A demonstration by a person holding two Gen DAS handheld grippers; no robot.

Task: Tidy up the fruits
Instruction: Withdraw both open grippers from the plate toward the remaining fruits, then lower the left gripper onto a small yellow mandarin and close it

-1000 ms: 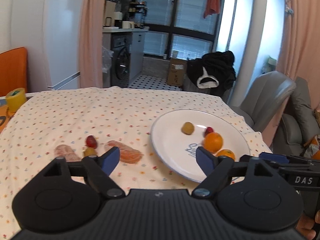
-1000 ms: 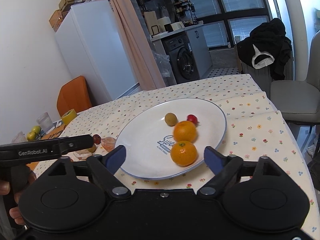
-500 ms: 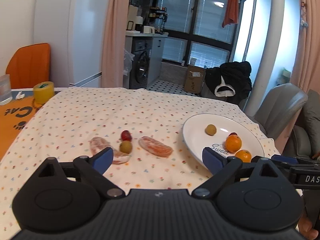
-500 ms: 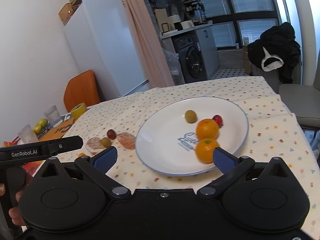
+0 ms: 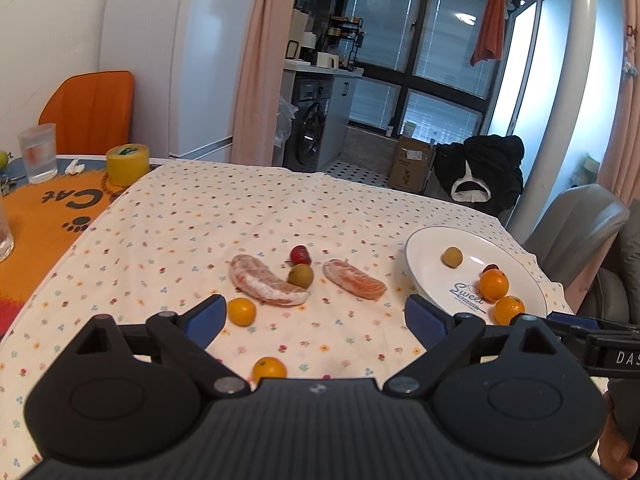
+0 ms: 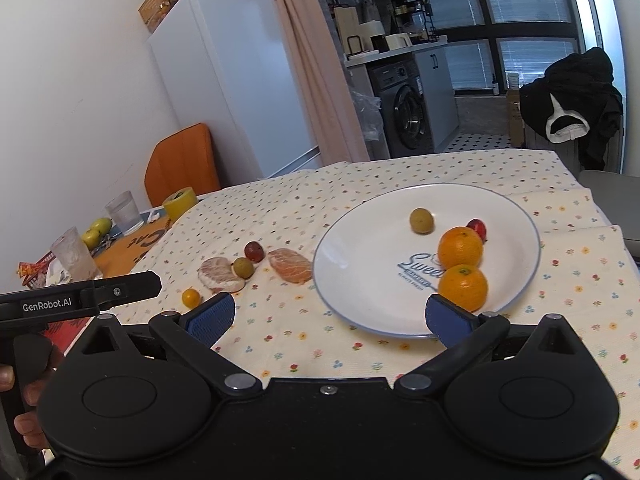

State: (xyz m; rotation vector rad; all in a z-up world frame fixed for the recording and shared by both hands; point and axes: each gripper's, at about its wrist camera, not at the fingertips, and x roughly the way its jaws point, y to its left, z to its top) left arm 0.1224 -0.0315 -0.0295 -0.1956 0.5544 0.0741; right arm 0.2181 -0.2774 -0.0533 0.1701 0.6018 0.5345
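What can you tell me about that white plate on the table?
The white plate is round and shallow, glossy like glazed ceramic, with a thin blue rim and dark "Sweet" lettering printed near its middle. It lies flat on the flowered tablecloth, to the right of the loose fruit. On it sit two oranges touching each other, a small red fruit behind them, and a yellow-green fruit standing apart. Neither gripper touches it.

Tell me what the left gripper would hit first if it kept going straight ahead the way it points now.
Probably the small orange fruit on the floral tablecloth, lying just ahead between the fingers of the open left gripper. If it passed above that, the peeled citrus segment comes next; depth is hard to judge.
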